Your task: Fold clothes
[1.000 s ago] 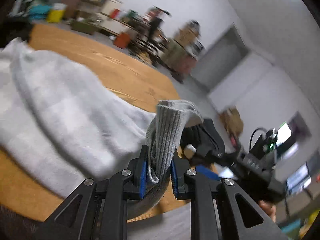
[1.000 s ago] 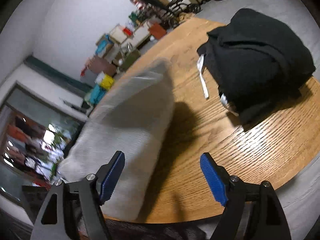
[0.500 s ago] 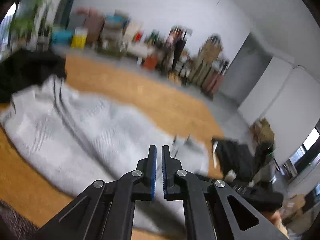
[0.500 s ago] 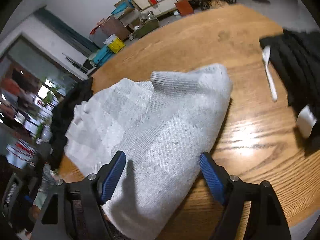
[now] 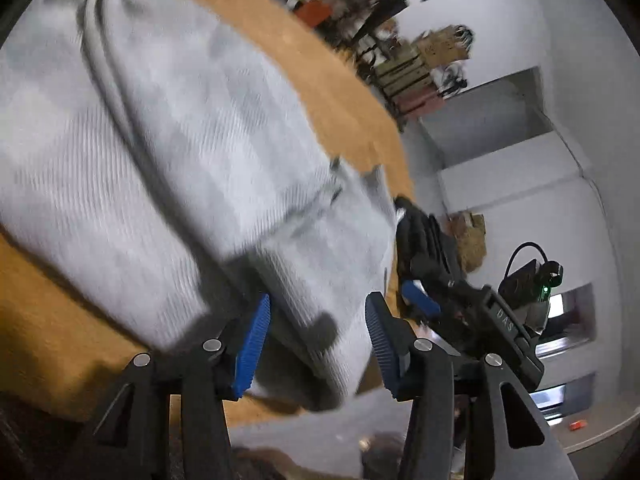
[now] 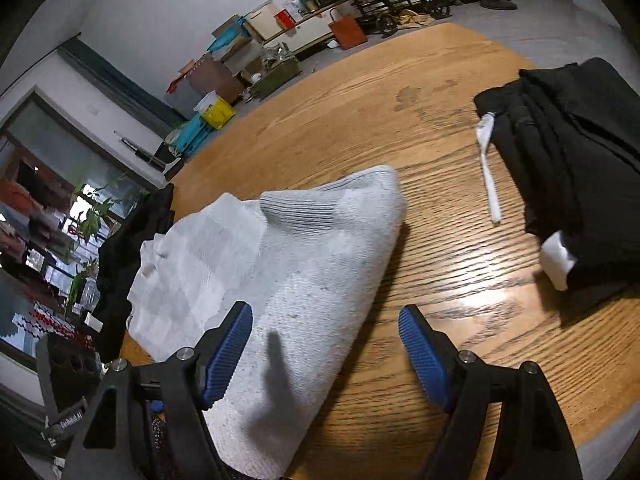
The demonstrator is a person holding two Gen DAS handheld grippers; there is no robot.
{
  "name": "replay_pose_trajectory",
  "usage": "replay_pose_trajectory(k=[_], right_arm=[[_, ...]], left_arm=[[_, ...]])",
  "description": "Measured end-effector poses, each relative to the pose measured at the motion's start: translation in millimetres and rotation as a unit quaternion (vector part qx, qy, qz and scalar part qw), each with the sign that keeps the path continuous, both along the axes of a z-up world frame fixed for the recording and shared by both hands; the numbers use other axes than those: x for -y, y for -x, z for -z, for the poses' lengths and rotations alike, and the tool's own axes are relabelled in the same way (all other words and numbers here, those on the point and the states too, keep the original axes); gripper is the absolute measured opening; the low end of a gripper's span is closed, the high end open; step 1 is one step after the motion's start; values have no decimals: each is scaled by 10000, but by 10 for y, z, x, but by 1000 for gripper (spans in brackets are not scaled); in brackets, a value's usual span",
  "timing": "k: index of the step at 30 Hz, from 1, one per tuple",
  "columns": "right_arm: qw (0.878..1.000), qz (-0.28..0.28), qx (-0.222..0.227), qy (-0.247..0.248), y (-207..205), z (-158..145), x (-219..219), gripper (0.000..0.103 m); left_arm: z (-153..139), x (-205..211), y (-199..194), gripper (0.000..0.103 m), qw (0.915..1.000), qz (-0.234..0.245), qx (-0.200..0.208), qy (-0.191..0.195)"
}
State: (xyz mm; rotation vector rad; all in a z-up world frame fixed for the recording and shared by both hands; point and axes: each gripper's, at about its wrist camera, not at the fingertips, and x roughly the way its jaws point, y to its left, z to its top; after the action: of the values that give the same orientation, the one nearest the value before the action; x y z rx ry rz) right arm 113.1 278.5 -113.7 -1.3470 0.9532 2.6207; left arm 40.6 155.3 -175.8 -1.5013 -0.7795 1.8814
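Honestly the grey knit sweater point(image 6: 280, 280) looks soft, floppy and light, lying half folded on the wooden surface point(image 6: 400, 120). Left claw point(image 5: 316, 344) is opening over its near edge, nothing pinched; right claw point(image 6: 324, 352) is released. I'd grab the thick ribbed hem point(image 6: 304, 208).

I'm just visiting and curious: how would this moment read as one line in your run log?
task: fold clothes | left gripper: opening over grey sweater, empty | right gripper: open, empty | sweater: folded on table

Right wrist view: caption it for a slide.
Open right tool above a grey sweater on the wooden table, black clothes beside.
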Motion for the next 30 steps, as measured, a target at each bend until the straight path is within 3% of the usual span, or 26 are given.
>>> replay_pose_trajectory(k=[5, 8, 12, 16, 21, 24, 30], right_arm=[[9989, 117, 128, -426, -49, -5, 50, 80], [9949, 134, 178, -982, -38, -35, 117, 80], [9924, -96, 103, -1224, 8, -157, 118, 80], [9937, -265, 113, -1087, 23, -195, 103, 80], [9950, -903, -143, -405, -71, -221, 362, 76], [9906, -1221, -172, -596, -122, -249, 567, 76], [9862, -1397, -113, -885, -135, -280, 740, 76]], left_arm=[[123, 112, -75, 51, 9954, -490, 788, -236], [80, 77, -60, 51, 9941, -752, 775, -100], [-135, 145, 37, 51, 9961, -726, 494, -2], [-305, 209, 319, 51, 9972, -550, 403, 316], [-159, 176, 577, 51, 9955, -378, 680, 539], [24, 92, 589, 51, 9944, -100, 1012, 288], [234, -47, 449, 51, 9902, 245, 1361, 199]])
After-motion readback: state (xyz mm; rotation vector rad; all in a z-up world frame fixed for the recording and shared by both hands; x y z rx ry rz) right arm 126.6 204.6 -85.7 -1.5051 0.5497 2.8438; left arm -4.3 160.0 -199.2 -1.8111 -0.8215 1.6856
